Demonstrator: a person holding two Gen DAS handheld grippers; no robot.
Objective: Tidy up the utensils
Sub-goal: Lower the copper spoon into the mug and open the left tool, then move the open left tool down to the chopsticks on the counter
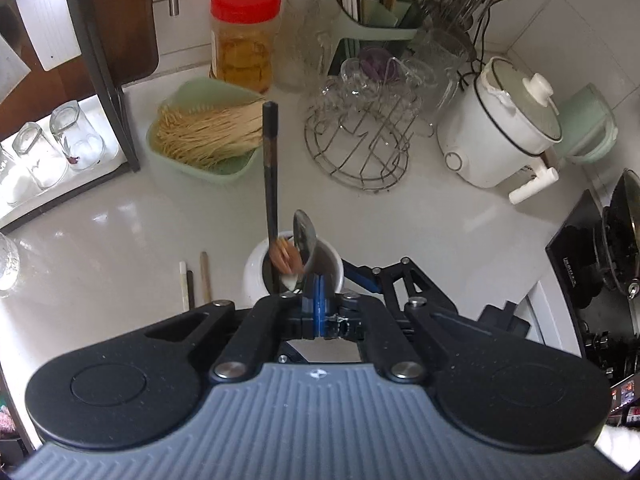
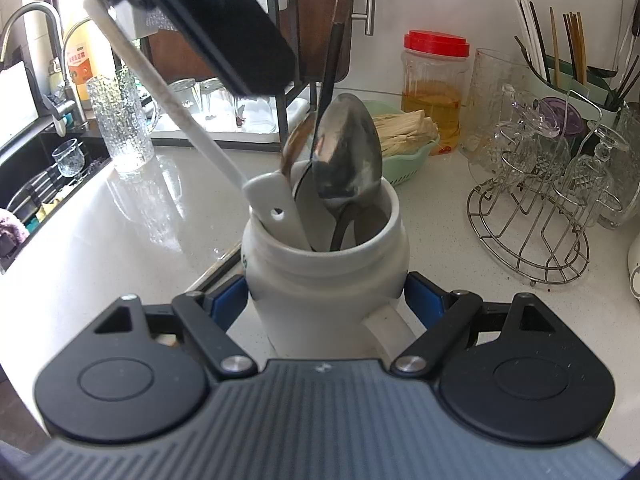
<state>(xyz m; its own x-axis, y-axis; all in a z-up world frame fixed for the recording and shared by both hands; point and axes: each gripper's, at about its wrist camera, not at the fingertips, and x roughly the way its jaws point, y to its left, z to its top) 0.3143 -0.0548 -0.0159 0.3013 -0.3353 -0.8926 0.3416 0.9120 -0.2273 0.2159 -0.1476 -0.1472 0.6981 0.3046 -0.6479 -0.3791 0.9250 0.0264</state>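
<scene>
Steadying the white ceramic handled jar (image 2: 326,280) on the desk (image 2: 140,232), the right gripper (image 2: 326,300) is clamped around it. A white chopstick (image 2: 160,92) is held by the closed left gripper (image 1: 318,300), tip inside. Next, judged: release into the jar.

A white mug (image 2: 324,280) stood upright on the table (image 2: 120,248), its handle toward the right wrist camera. Inside it leaned two metal spoons (image 2: 348,152) with bowls up, a white spoon (image 2: 276,208) with a hole in its handle end, and a dark chopstick (image 2: 334,48) rising steeply. A white chopstick (image 2: 160,88) slanted from the mug's rim up to the left. Three more chopsticks (image 1: 194,280), one white, one dark, one wooden, lay side by side on the table just left of the mug.
</scene>
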